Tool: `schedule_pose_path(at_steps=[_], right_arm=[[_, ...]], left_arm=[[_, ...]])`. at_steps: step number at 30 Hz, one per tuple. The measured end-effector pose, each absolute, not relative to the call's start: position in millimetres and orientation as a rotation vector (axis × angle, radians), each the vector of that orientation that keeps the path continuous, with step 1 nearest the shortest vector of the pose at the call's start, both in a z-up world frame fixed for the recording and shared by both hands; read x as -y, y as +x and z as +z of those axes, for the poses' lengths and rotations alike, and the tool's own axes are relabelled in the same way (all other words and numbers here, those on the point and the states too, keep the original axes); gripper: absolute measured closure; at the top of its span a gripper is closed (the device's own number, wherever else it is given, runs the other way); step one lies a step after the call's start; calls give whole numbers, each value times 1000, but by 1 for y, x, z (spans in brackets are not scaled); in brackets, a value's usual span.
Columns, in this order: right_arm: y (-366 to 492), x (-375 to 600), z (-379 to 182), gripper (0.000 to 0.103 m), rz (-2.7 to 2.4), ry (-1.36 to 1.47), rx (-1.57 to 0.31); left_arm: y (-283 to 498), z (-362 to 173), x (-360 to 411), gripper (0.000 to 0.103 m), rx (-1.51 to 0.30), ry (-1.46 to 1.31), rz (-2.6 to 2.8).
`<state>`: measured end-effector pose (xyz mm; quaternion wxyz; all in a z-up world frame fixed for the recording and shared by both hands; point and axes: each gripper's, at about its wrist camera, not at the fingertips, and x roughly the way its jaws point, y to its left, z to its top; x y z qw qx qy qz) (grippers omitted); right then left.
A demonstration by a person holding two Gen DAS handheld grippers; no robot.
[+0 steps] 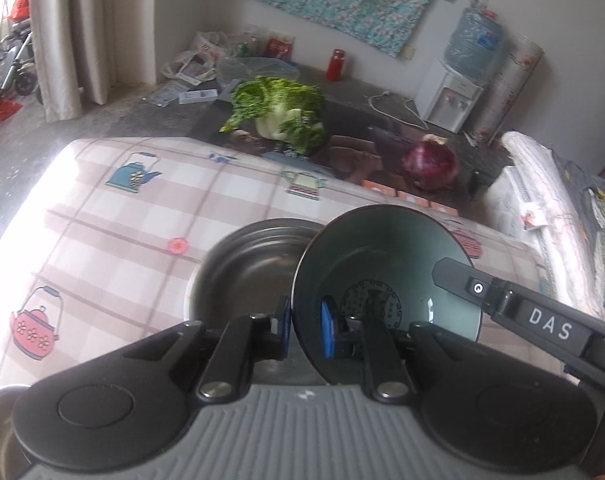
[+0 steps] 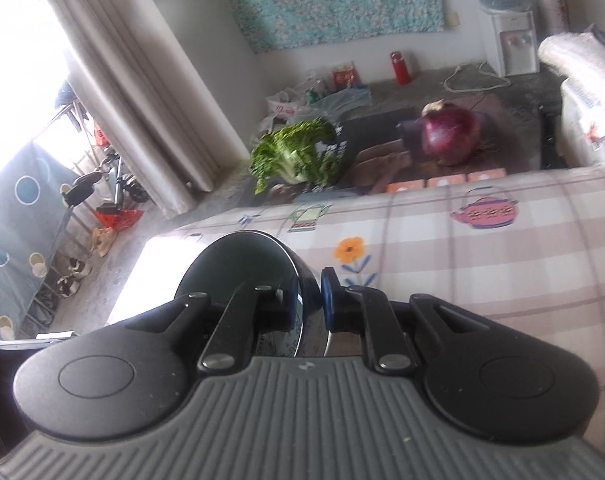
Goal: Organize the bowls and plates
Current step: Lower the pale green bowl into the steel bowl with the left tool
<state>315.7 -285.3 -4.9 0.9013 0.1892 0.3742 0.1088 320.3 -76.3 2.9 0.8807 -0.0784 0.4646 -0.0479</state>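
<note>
Both grippers pinch the dark bowl (image 1: 386,276) by its rim: left gripper (image 1: 307,330) near side, right gripper (image 2: 309,303) apparently opposite, above the steel bowl (image 1: 250,268).

A dark bowl (image 1: 386,276) tilts on edge above a steel bowl (image 1: 250,268) on the checked tablecloth (image 1: 114,232).

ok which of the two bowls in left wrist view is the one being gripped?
The dark green bowl, tilted on edge, its rim pinched by the left gripper. The steel bowl sits flat on the tablecloth behind it, ungripped.
</note>
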Motion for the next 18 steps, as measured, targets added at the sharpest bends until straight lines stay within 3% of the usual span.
schedule_pose_path(at_steps=[15,18], right_arm=[[348,235,-54,89,242,335,-883],[347,226,-49,89,241,273,-843]], left_arm=[[334,-34,41,87,-1003,-186,-63],[333,-31,37,82,-994,-202,-76]])
